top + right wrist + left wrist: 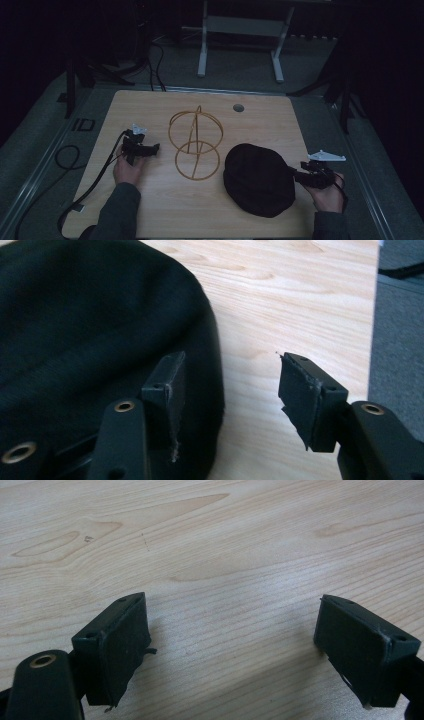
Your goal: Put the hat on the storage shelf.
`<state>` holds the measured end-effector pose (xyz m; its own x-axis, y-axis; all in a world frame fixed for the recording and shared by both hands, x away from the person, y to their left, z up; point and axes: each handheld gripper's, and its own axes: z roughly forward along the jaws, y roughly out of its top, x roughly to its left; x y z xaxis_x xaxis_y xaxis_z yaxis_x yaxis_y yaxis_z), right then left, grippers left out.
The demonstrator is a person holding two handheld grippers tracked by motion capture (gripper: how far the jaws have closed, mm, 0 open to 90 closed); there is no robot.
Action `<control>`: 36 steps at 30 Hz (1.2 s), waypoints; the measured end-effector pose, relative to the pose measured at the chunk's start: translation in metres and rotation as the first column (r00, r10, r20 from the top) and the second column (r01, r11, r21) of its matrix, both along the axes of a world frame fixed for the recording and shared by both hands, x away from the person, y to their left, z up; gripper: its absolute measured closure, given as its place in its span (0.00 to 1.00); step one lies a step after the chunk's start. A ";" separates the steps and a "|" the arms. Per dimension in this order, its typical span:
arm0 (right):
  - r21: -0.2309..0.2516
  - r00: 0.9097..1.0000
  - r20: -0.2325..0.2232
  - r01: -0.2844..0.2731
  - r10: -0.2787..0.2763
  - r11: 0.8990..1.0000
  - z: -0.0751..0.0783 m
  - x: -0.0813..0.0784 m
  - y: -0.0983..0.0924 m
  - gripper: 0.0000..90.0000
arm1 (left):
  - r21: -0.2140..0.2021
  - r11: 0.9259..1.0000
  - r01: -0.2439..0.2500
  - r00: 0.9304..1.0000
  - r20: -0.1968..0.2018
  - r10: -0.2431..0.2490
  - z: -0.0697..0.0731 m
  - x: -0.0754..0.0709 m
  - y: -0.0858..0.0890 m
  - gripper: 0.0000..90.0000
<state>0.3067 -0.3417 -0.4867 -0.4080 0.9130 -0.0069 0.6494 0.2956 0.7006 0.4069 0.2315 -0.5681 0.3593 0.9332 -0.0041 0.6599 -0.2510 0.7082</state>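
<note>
**Right now: black hat at my right gripper, wire stand waiting in the middle**

Right now I have the black knit hat (258, 179) lying flat on the wooden table (150, 210), toward its near right part, and my right gripper (296, 172) sits at the hat's right edge. In the right gripper view its jaws stand fairly wide: one pad (170, 390) hangs over the hat's (90, 340) rim, the other (300, 395) over bare wood, so the edge of the fabric lies between them. I see no pad pressing the cloth, so I judge the hat is not gripped.

My left gripper (150, 148) rests well apart from the hat, to the left of the gold wire hat stand (196, 145). Its jaws are spread wide over plain tabletop (225, 555) with nothing between them.

What the next move turns on, as I read it: the stand lies up and to the left of the hat, between my two grippers, and the hat lies directly left of the right jaws. The right hand is plainly the nearer one to the hat (the left would have to cross past the stand). The stand's upright ring rises over its flat base ring, so I'd expect the hat to travel up and leftward to get over it.
</note>
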 end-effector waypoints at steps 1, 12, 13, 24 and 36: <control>-0.008 1.000 -0.002 -0.006 0.006 1.000 0.002 0.002 0.002 0.49 | 0.000 1.000 0.000 1.000 0.000 0.000 0.000 0.000 0.000 0.16; -0.082 0.997 -0.022 -0.079 0.077 0.993 0.013 0.019 0.028 0.50 | -0.002 1.000 -0.001 1.000 0.001 0.001 0.000 0.000 0.000 0.16; -0.092 0.996 -0.025 -0.087 0.085 0.992 0.014 0.021 0.031 0.50 | -0.002 1.000 -0.001 1.000 0.001 0.001 0.000 0.000 0.000 0.16; -0.129 0.988 -0.060 -0.149 0.142 0.980 0.022 0.039 0.045 0.54 | -0.001 1.000 -0.002 1.000 0.000 0.002 0.000 0.000 0.000 0.16; -0.191 0.981 -0.104 -0.179 0.162 0.965 0.026 0.057 0.062 0.51 | -0.001 1.000 -0.002 1.000 0.000 0.002 0.000 0.000 0.000 0.16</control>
<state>0.3636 -0.2797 -0.4604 -0.5646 0.8136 -0.1388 0.6328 0.5347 0.5601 0.4070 0.2314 -0.5680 0.3574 0.9339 -0.0054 0.6608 -0.2488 0.7082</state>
